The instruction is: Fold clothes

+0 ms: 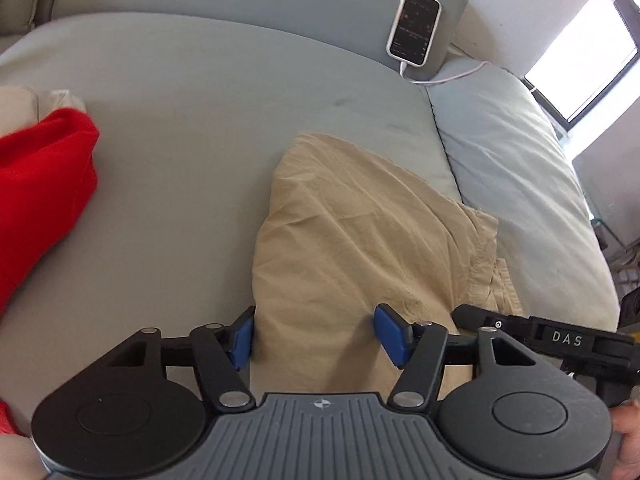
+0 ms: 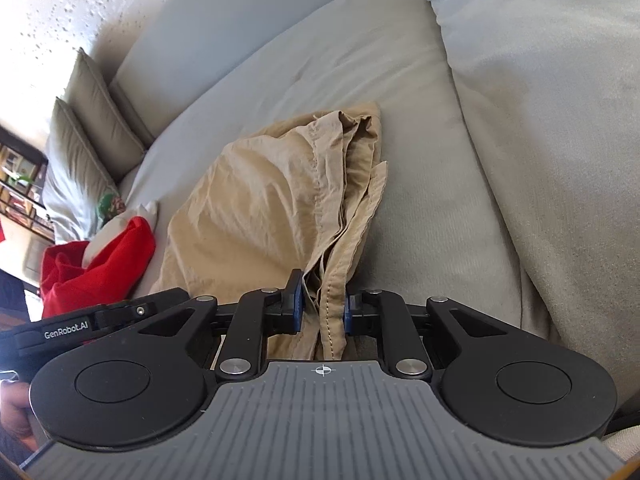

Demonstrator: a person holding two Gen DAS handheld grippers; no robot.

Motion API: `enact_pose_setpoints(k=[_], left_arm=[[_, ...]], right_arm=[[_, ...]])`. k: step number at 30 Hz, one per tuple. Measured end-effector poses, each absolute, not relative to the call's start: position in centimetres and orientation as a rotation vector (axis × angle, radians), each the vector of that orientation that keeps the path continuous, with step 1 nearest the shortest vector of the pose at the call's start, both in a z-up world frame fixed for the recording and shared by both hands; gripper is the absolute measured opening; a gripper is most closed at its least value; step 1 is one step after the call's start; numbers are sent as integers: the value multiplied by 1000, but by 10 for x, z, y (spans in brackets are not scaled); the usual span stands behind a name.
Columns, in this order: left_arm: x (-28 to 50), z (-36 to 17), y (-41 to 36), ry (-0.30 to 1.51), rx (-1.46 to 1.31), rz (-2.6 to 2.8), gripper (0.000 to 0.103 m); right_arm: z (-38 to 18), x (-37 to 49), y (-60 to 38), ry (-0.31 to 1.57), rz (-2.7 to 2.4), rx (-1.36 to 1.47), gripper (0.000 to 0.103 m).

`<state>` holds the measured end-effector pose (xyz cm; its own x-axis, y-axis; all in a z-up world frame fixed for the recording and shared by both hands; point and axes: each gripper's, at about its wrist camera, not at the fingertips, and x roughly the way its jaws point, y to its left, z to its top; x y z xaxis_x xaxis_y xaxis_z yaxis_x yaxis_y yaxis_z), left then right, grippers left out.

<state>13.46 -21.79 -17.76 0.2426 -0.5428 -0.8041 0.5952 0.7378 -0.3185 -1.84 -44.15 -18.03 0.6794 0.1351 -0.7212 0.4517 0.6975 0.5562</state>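
Observation:
A tan garment (image 1: 352, 240) lies folded in layers on a grey couch seat (image 1: 192, 120). My left gripper (image 1: 316, 336) is open, its blue pads either side of the garment's near left edge, cloth lying between them. My right gripper (image 2: 320, 308) is closed on the hemmed layered edge of the tan garment (image 2: 260, 208) at its near right side. The right gripper's body (image 1: 560, 340) shows at the lower right of the left wrist view; the left gripper's body (image 2: 80, 328) shows at the lower left of the right wrist view.
A red garment (image 1: 36, 184) lies on a cream one at the left, also in the right wrist view (image 2: 104, 264). A phone (image 1: 414, 26) on a charging cable leans on the backrest. A second seat cushion (image 1: 520, 184) is at the right. Pillows (image 2: 88, 128) stand at the far left end.

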Motion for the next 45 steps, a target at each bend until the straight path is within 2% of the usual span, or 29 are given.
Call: enact_pose_setpoints(k=[9,17,18,20,23,32,38,45], left_arm=[[103,-171,-227,890,240,-730,54],[91,-169,-235,809,294,-685,52],[87,-166,-235,791,299,-683,51],[77,-159,-233,750,310,-679,37],[63,-145,-228,705,303,-697,26],[15,-107,-250,745,221,-917,25],[-16,-100,-309,798,221,-1096,25],[-41,-102,-390,706,219,-1130,25]], right_arm=[[-166,-7,-416,869,-295,608,20],[-159,-2,-396,889,-376,486,20],[-158,-2,-393,888,-387,468,20],[-153,-6,-387,870,-408,442,16],[-141,-19,-383,816,-437,477,11],[-94,-126,-401,703,-520,582,10],[-77,-210,-440,579,-688,738,10],[-68,-236,-500,492,-827,665,10]])
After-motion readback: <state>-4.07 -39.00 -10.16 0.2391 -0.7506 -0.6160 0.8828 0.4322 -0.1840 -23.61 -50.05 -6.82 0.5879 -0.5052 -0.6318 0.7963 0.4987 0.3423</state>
